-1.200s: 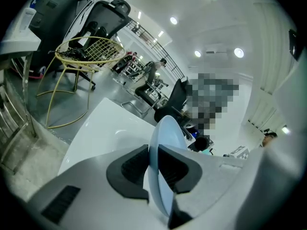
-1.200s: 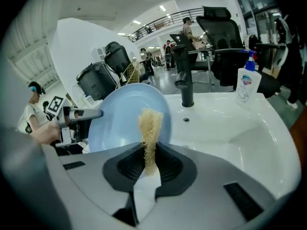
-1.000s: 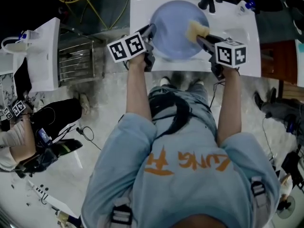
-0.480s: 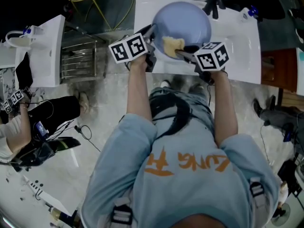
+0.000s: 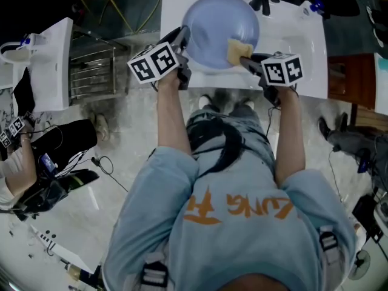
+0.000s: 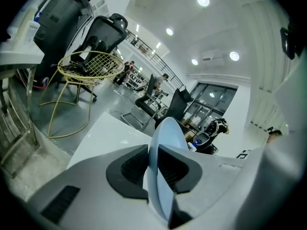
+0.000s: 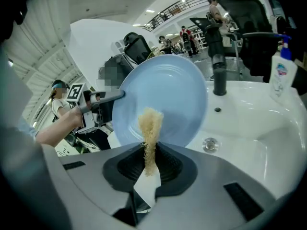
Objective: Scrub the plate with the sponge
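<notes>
A light blue plate [image 5: 212,28] is held tilted over the white sink [image 5: 303,47]. My left gripper [image 5: 181,40] is shut on the plate's left rim; in the left gripper view the plate [image 6: 165,143] runs edge-on between the pads of the left gripper [image 6: 156,169]. My right gripper [image 5: 247,58] is shut on a yellow sponge [image 5: 239,50], which presses against the lower right of the plate's face. In the right gripper view the sponge [image 7: 150,133] stands up out of the right gripper [image 7: 149,164] and touches the plate [image 7: 168,92].
A black faucet [image 7: 219,75] and a soap bottle [image 7: 280,71] stand at the back of the sink, with the drain [image 7: 209,144] below the plate. A metal rack [image 5: 91,74] and another white basin [image 5: 45,65] stand to the left. A seated person's hand [image 5: 21,162] is at far left.
The right gripper carried the sponge from the plate's upper right down to its lower middle, then back toward the right side. The left gripper kept hold of the rim.
</notes>
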A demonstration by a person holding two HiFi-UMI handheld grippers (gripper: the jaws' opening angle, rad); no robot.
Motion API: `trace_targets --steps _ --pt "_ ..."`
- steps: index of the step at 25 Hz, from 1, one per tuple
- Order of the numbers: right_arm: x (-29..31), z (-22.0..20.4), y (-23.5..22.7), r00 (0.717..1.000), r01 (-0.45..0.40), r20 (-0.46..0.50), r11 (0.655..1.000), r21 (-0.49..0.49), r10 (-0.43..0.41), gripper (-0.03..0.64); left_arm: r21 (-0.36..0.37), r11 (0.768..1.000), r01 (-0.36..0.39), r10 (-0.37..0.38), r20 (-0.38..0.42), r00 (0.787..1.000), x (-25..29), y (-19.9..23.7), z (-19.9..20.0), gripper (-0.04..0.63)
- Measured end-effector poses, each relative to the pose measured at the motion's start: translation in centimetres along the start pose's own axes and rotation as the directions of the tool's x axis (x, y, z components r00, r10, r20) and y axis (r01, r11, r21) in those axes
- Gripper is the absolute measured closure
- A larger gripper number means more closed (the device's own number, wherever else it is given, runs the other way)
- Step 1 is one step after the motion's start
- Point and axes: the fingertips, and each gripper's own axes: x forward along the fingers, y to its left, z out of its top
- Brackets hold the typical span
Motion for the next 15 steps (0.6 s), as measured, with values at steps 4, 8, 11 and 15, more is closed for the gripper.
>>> trace_targets --steps 4,8,11,15 --pt "-2.5 0.4 -2.6 0.99 0.111 0.085 0.993 0.041 -0.114 0.567 0.006 1.0 0.0 0.0 -0.01 1.0 0.2 -1.1 -0.4 0.545" --pt "-5.1 1.6 -3.6 0.967 0.112 0.224 0.992 0.062 -0.123 0.567 -0.017 1.0 -0.003 0.003 -0.017 1.0 0.8 -2.2 -1.4 0.545" --pt "-7.5 3.6 -4.2 0.928 0.122 0.349 0.991 0.052 -0.132 0.568 -0.035 0.999 0.01 -0.01 -0.008 1.0 1.4 -3.2 -1.6 0.545" --pt "-11.1 5.4 -5.4 0.848 0.207 0.491 0.977 0.041 -0.2 0.568 -0.055 0.998 0.023 -0.023 0.002 1.0 1.7 -4.6 -2.1 0.545"
